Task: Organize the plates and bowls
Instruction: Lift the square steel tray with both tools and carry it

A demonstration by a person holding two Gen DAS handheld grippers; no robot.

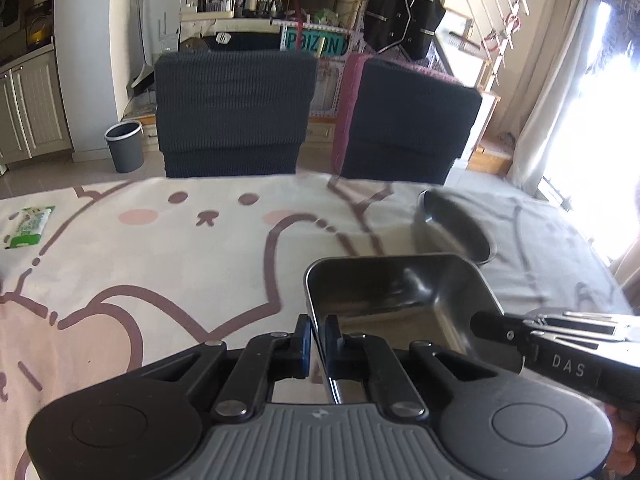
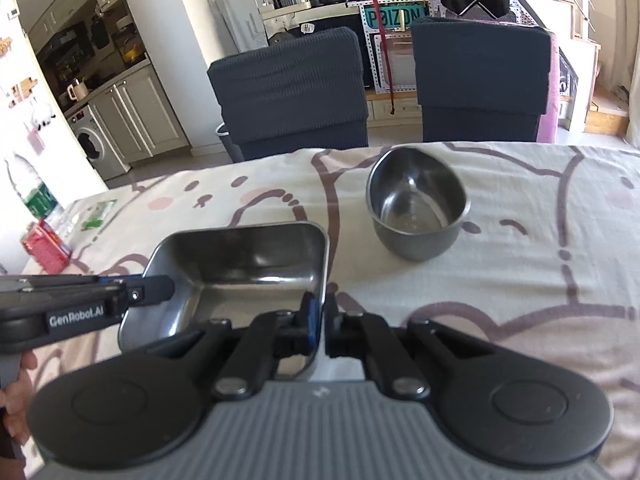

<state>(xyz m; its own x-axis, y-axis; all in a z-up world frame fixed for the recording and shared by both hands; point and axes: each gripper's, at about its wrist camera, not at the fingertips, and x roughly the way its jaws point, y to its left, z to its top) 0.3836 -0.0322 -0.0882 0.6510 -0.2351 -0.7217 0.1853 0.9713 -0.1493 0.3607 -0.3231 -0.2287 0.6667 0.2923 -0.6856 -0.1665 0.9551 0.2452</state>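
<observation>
Gripping the left rim of the rectangular steel tray (image 1: 400,292), the left gripper (image 1: 318,336) has its blue pads pinched tight on the thin metal wall. The tray hangs between both tools above the cartoon-print tablecloth (image 1: 160,264). On its right rim, the right gripper (image 2: 322,312) clamps the wall in the same narrow pinch. Further right, a round steel bowl (image 2: 416,204) stands on the cloth, apart from the tray.
</observation>
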